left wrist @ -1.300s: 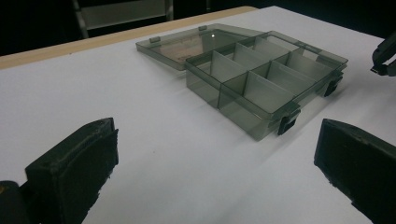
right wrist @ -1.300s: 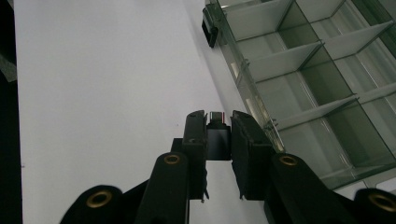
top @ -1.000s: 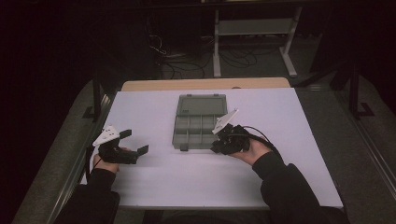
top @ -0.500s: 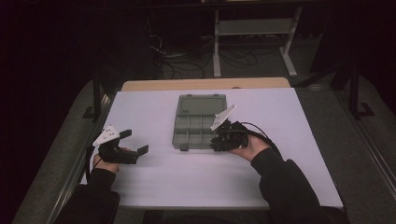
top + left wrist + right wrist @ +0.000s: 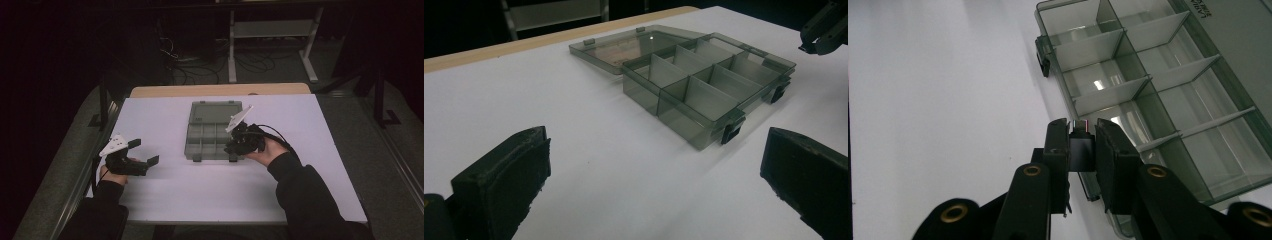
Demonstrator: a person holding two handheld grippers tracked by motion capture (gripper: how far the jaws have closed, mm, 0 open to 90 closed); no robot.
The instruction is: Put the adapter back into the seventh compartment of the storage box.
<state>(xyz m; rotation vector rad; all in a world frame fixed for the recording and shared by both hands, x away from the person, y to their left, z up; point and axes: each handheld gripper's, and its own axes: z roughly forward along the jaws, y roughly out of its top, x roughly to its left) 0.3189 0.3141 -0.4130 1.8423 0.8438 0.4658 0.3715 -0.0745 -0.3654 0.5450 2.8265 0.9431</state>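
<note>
A smoke-grey plastic compartment box (image 5: 215, 131) lies open in the middle of the white table, its lid flat behind it. In the left gripper view the box (image 5: 704, 85) is ahead to the right, with two dark latches on its front wall. My right gripper (image 5: 231, 148) hovers over the box's front right corner. In its own view the right gripper (image 5: 1082, 127) is shut on a small black piece with a shiny metal end (image 5: 1081, 147), above a front compartment of the box (image 5: 1158, 90). My left gripper (image 5: 144, 152) rests open at the table's left, nothing between its pads (image 5: 509, 175).
The white table top (image 5: 310, 165) lies over a wooden desk (image 5: 165, 91). Beyond it are a dark floor, cables and a metal stand (image 5: 272, 30). The other gripper (image 5: 826, 30) shows at the top right of the left gripper view.
My right hand has shifted only slightly at the box's front right corner, its grip unchanged. The left hand has stayed put.
</note>
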